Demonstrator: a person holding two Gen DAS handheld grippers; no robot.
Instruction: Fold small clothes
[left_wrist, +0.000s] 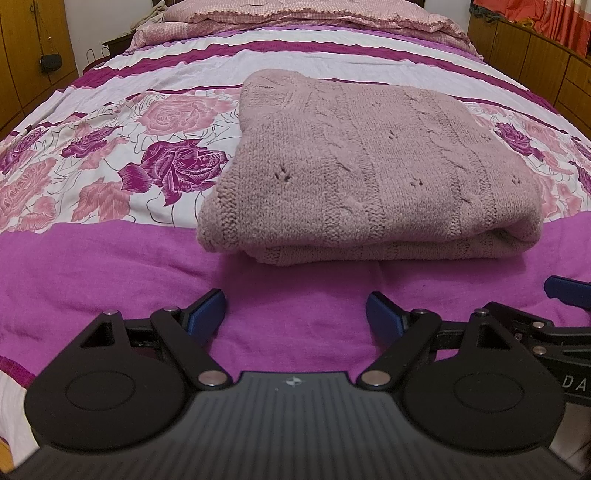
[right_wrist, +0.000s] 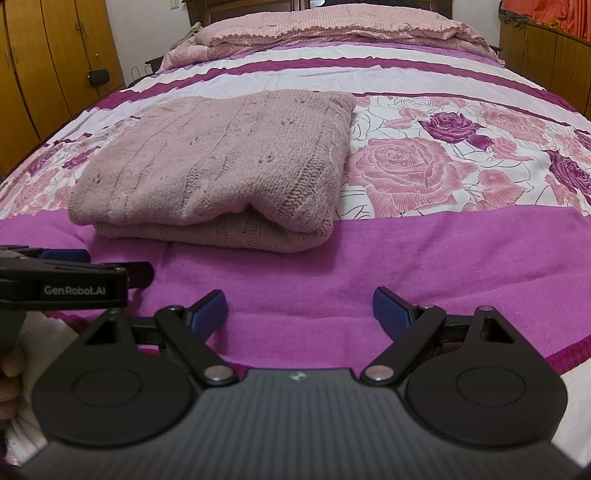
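A dusty pink knitted sweater (left_wrist: 369, 166) lies folded in a thick rectangle on the bed, its folded edge toward me. It also shows in the right wrist view (right_wrist: 218, 166), up and left of centre. My left gripper (left_wrist: 295, 314) is open and empty, held just short of the sweater's near edge over the magenta band of the bedspread. My right gripper (right_wrist: 299, 310) is open and empty, to the right of the left one and at about the same distance from the sweater. Each gripper shows at the edge of the other's view.
The bedspread (left_wrist: 110, 258) has rose prints and magenta stripes. Pink pillows (right_wrist: 332, 26) lie at the head of the bed. Wooden wardrobes (right_wrist: 44, 55) stand at the left with a small black bag hanging; wooden cabinets (left_wrist: 535, 55) run along the right.
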